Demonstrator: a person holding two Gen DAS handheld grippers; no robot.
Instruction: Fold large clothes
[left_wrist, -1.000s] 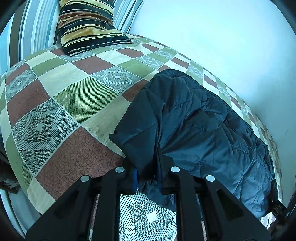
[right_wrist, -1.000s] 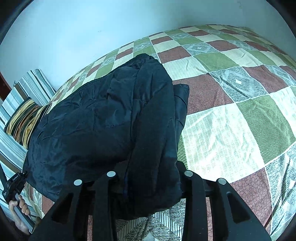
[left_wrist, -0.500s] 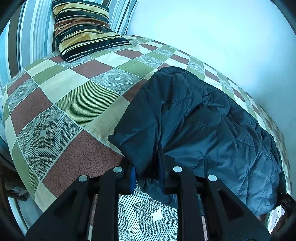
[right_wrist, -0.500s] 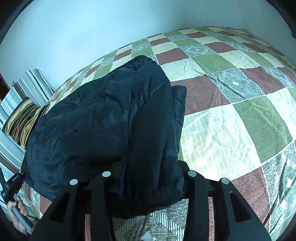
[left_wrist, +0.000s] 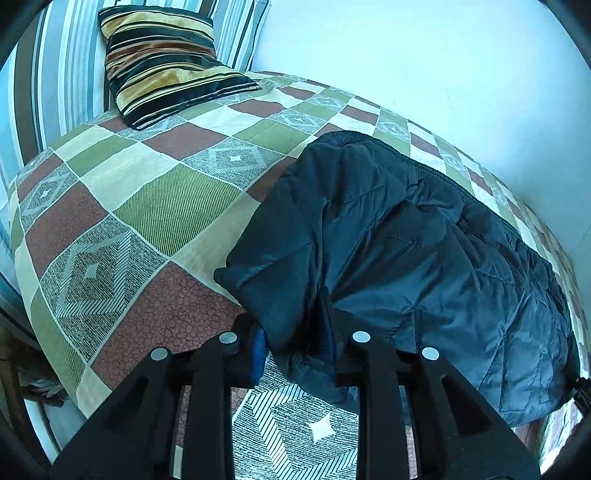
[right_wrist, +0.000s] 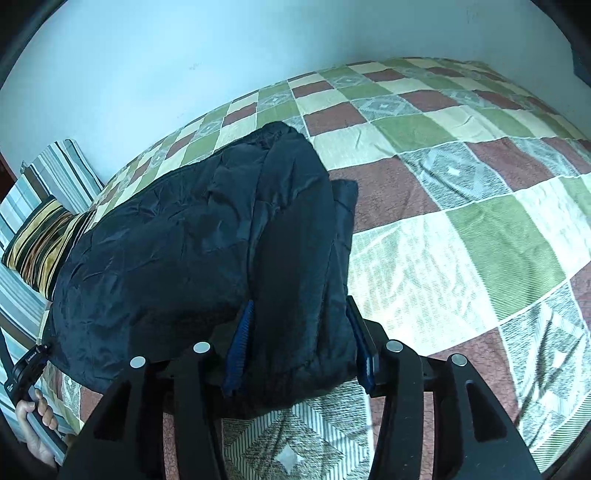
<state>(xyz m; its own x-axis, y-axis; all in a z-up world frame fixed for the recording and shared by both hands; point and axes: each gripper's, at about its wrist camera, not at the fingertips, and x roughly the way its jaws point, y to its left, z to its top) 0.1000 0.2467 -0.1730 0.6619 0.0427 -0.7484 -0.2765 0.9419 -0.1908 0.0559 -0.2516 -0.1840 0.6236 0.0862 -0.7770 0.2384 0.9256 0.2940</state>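
Note:
A dark navy puffy jacket (left_wrist: 424, 240) lies folded over on the checked bedspread (left_wrist: 166, 206). My left gripper (left_wrist: 295, 332) has a fold of the jacket's near left corner between its jaws, which are opening; a blue pad (left_wrist: 258, 350) shows beside the fabric. In the right wrist view the jacket (right_wrist: 166, 240) spreads to the left. My right gripper (right_wrist: 301, 332) has the thick near right end of the jacket bunched between its blue pads (right_wrist: 240, 343). Its jaws are opening too, and the fabric still fills the gap. A hand (right_wrist: 37, 417) holds the left gripper's handle at the lower left.
A black-and-gold striped cushion (left_wrist: 166, 62) leans on a blue striped pillow (left_wrist: 55, 74) at the head of the bed. A pale wall (left_wrist: 443, 55) runs along the far side. Open bedspread (right_wrist: 461, 240) stretches to the right of the jacket. The bed's edge drops off at the left.
Both pairs of jaws have widened around the fabric, and more of their blue pads shows. The jacket has settled a little. Neither hand has shifted much.

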